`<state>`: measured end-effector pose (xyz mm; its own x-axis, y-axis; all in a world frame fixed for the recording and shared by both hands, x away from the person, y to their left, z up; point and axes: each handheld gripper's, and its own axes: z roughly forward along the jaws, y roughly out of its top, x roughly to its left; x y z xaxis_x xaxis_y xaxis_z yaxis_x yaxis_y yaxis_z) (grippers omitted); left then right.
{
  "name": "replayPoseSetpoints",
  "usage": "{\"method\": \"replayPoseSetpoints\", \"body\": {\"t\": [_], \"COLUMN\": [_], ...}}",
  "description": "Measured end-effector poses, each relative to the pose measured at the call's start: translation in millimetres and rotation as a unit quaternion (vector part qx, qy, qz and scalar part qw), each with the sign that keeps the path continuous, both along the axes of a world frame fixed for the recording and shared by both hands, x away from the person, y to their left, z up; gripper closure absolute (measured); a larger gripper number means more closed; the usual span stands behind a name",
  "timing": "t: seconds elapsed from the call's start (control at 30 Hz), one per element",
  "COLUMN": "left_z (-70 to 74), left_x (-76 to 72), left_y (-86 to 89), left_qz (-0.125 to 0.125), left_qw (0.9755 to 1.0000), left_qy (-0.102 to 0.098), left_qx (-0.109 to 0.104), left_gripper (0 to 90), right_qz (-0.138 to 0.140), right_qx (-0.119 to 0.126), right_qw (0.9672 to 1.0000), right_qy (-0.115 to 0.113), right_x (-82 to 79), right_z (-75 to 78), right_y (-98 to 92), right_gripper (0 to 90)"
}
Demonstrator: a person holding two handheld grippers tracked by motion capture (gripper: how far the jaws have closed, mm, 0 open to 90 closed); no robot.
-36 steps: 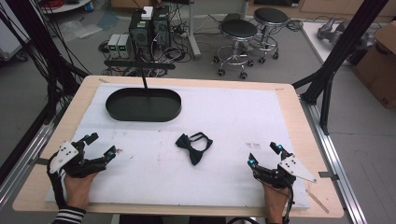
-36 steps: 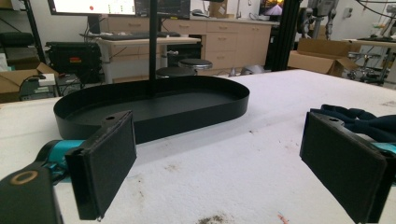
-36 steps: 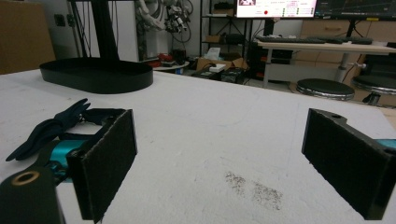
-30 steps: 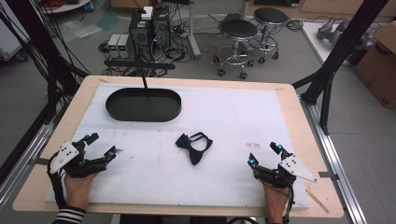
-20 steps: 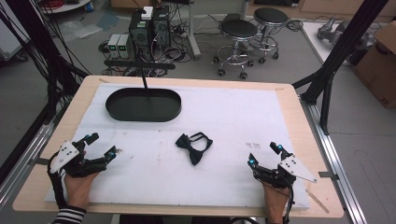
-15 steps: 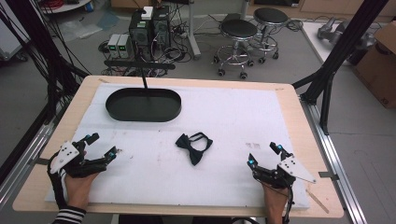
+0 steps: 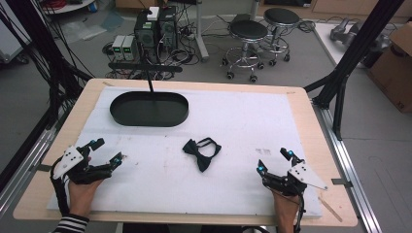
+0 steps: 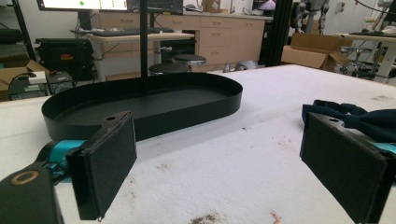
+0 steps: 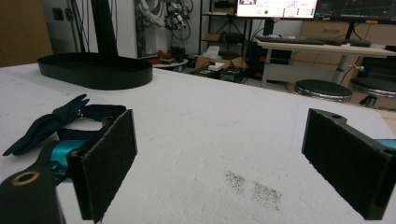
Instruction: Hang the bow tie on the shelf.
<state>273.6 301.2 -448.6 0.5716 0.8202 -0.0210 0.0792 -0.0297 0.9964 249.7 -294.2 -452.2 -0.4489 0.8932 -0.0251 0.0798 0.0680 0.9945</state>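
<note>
Lying between both wide-apart grippers, left gripper (image 7: 106,151) and right gripper (image 7: 273,160), seemingly a bow tie (image 7: 201,150).

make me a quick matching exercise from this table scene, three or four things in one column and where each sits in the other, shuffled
Things:
1. bow tie
2. black oval tray
3. left gripper
4. right gripper

Places:
A. near right corner of the white mat, fingers apart
B. far left part of the mat, nothing in it
C. middle of the mat, between the two grippers
D. near left corner of the mat, fingers apart

Pairs: 1-C, 2-B, 3-D, 4-A
</note>
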Motion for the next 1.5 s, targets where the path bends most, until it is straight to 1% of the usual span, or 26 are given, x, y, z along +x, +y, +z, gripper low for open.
{"method": "replayPoseSetpoints", "body": {"t": [0.03, 0.07, 0.17, 0.23, 0.27, 0.3, 0.33, 0.4, 0.57, 0.63, 0.73, 0.77, 0.83, 0.9, 0.97, 1.0, 1.03, 1.1, 1.13, 1.17, 1.27, 1.37, 1.4, 1.43, 1.47, 1.5], "left_z": [3.7, 3.7, 11.1, 20.3, 20.3, 27.1, 27.1, 36.3, 48.0, 57.4, 64.1, 70.9, 76.3, 80.9, 84.1, 85.6, 85.6, 89.6, 89.6, 92.6, 96.7, 98.9, 98.9, 99.5, 99.5, 99.4], "left_x": [1.4, 1.4, 3.2, 5.8, 5.8, 7.9, 7.9, 11.6, 16.7, 21.8, 25.6, 30.8, 36.2, 40.3, 44.4, 46.2, 46.2, 50.9, 50.9, 53.8, 58.0, 64.2, 64.2, 68.9, 68.9, 73.6], "left_y": [-2.1, -2.1, -4.4, -8.0, -8.0, -9.8, -9.8, -13.1, -19.7, -26.7, -33.3, -41.1, -49.3, -58.3, -67.0, -71.1, -71.1, -83.4, -83.4, -91.6, -103.4, -114.8, -114.8, -122.4, -122.4, -130.1], "left_qz": [-0.005, -0.005, -0.018, -0.027, -0.027, -0.033, -0.033, -0.04, -0.045, -0.058, -0.069, -0.092, -0.117, -0.126, -0.141, -0.144, -0.144, -0.153, -0.153, -0.155, -0.157, -0.159, -0.159, -0.162, -0.162, -0.168], "left_qw": [0.9999, 0.9999, 0.9998, 0.9995, 0.9995, 0.9994, 0.9994, 0.999, 0.9985, 0.9976, 0.9969, 0.9943, 0.9904, 0.9888, 0.9861, 0.9853, 0.9853, 0.9829, 0.9829, 0.9815, 0.9797, 0.9763, 0.9763, 0.9722, 0.9722, 0.9678], "left_qy": [0.005, 0.005, 0.01, 0.012, 0.012, 0.011, 0.011, 0.015, 0.022, 0.026, 0.029, 0.046, 0.067, 0.078, 0.088, 0.091, 0.091, 0.095, 0.095, 0.095, 0.095, 0.111, 0.111, 0.126, 0.126, 0.137], "left_qx": [0.012, 0.012, -0.003, -0.004, -0.004, 0.001, 0.001, -0.011, -0.02, -0.025, -0.022, -0.026, -0.031, -0.011, 0.004, 0.013, 0.013, 0.039, 0.039, 0.06, 0.081, 0.096, 0.096, 0.113, 0.113, 0.128], "left_gripper": [11.3, 11.3, 11.3, 11.3, 11.2, 11.3, 11.2, 11.2, 11.2, 11.2, 11.2, 11.1, 11.1, 11.1, 11.1, 11.1, 11.1, 11.1, 11.1, 11.1, 11.1, 11.1, 11.1, 11.1, 11.1, 11.1], "right_qz": [0.001, 0.001, 0.001, 0.001, 0.001, 0.001, 0.001, 0.001, 0.001, 0.001, 0.001, 0.001, 0.001, 0.001, 0.001, 0.001, 0.001, 0.001, 0.001, 0.001, 0.001, 0.001, 0.002, 0.002, 0.002, 0.002], "right_qx": [-0.001, -0.001, -0.001, 0.0, 0.0, 0.0, 0.001, 0.001, -0.002, 0.001, 0.001, -0.002, -0.001, 0.0, 0.0, 0.001, 0.0, 0.002, 0.002, 0.002, 0.003, 0.004, 0.004, 0.004, 0.005, 0.006], "right_qw": [1.0, 1.0, 1.0, 1.0, 1.0, 1.0, 1.0, 1.0, 1.0, 1.0, 1.0, 1.0, 1.0, 1.0, 1.0, 1.0, 1.0, 1.0, 1.0, 1.0, 1.0, 1.0, 1.0, 1.0, 1.0, 1.0], "right_qy": [-0.003, -0.003, -0.002, 0.001, 0.001, 0.001, 0.001, 0.001, -0.003, 0.001, 0.001, -0.003, -0.003, -0.003, -0.001, -0.001, -0.002, 0.0, -0.001, -0.001, 0.0, 0.001, 0.001, 0.001, 0.001, 0.002], "right_x": [0.6, 0.6, 0.5, 0.1, 0.1, 0.0, 0.1, 0.0, 0.6, 0.0, 0.0, 0.6, 0.6, 0.5, 0.4, 0.4, 0.4, 0.2, 0.3, 0.3, 0.2, 0.2, 0.1, 0.2, 0.2, 0.2], "right_z": [-0.1, -0.1, 0.0, 0.0, 0.0, 0.0, -0.1, 0.0, 0.0, -0.1, 0.0, 0.0, -0.1, 0.0, 0.0, 0.0, -0.1, 0.0, 0.0, -0.1, -0.1, -0.1, 0.0, -0.1, -0.1, 0.0], "right_y": [-0.7, -0.7, -0.6, -0.1, -0.1, -0.1, -0.2, -0.1, -0.6, -0.1, -0.1, -0.7, -0.7, -0.7, -0.7, -0.7, -0.8, -0.6, -0.8, -0.8, -0.8, -0.8, -0.9, -1.0, -1.0, -1.1], "right_gripper": [9.3, 9.3, 9.3, 9.3, 9.3, 9.3, 9.3, 9.4, 9.4, 9.3, 9.4, 9.3, 9.4, 9.3, 9.3, 9.3, 9.4, 9.4, 9.4, 9.3, 9.4, 9.4, 9.3, 9.4, 9.3, 9.3]}}
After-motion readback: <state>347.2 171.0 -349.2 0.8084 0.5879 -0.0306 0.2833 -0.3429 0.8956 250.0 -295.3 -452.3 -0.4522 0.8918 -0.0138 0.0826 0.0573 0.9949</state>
